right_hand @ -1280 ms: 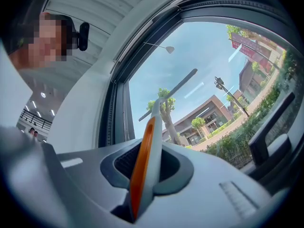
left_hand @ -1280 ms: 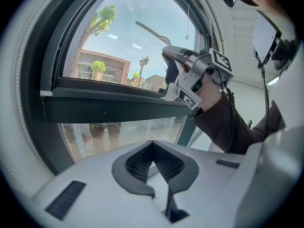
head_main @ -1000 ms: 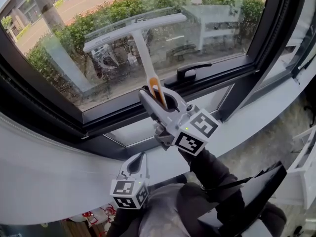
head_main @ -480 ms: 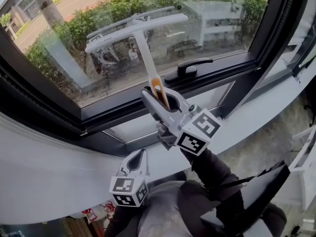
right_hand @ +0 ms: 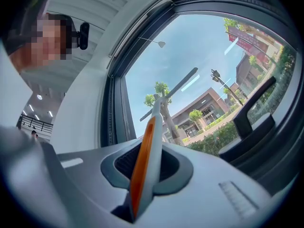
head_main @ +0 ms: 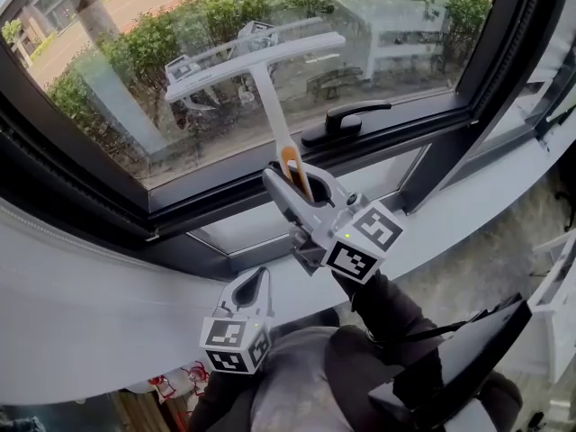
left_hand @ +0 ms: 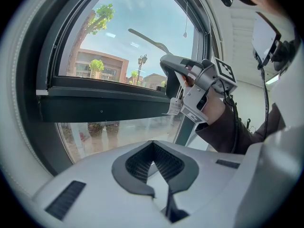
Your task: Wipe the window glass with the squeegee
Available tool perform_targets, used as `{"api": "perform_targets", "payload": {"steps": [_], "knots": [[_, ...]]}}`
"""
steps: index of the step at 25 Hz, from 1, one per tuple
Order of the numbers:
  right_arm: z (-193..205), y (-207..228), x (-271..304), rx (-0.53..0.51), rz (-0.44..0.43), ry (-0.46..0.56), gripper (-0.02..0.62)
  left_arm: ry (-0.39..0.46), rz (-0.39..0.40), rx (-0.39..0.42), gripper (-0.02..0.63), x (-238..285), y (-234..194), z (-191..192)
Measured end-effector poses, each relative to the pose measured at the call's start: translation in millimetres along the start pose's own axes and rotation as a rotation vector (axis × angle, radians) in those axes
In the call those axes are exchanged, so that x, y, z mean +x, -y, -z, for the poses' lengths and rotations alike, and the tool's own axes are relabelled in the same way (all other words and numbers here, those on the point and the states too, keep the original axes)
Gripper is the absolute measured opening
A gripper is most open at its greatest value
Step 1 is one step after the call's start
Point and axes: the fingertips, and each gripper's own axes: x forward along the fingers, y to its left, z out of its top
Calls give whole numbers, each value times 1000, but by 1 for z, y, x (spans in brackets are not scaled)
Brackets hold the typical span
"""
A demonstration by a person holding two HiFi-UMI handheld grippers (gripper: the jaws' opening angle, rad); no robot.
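Window glass (head_main: 135, 97): fills the upper view, dark frame (head_main: 81, 187) around it, pale sill (head_main: 81, 313) below.
Squeegee (head_main: 267, 97): white T-shape, blade across the pane (contact not resolvable), orange-striped handle pointing down.
Right hand-held gripper (head_main: 290, 176): clenched on the squeegee handle's lower end.
Left hand-held gripper (head_main: 256, 279): low over the sill, jaws together, nothing between them.
Window latch (head_main: 346, 120): black, beside the squeegee handle.

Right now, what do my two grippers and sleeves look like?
The left gripper and right gripper are light grey plastic shells with dark ribbed fingers. Each carries a cube of black-and-white square markers. The sleeve is dark.
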Motion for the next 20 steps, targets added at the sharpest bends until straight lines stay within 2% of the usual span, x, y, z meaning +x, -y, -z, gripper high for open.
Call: {"api": "perform_targets", "payload": {"steps": [20], "knots": [[26,6,-19,31,20,-48,44,-20,15,4,0,1,6,15]]}}
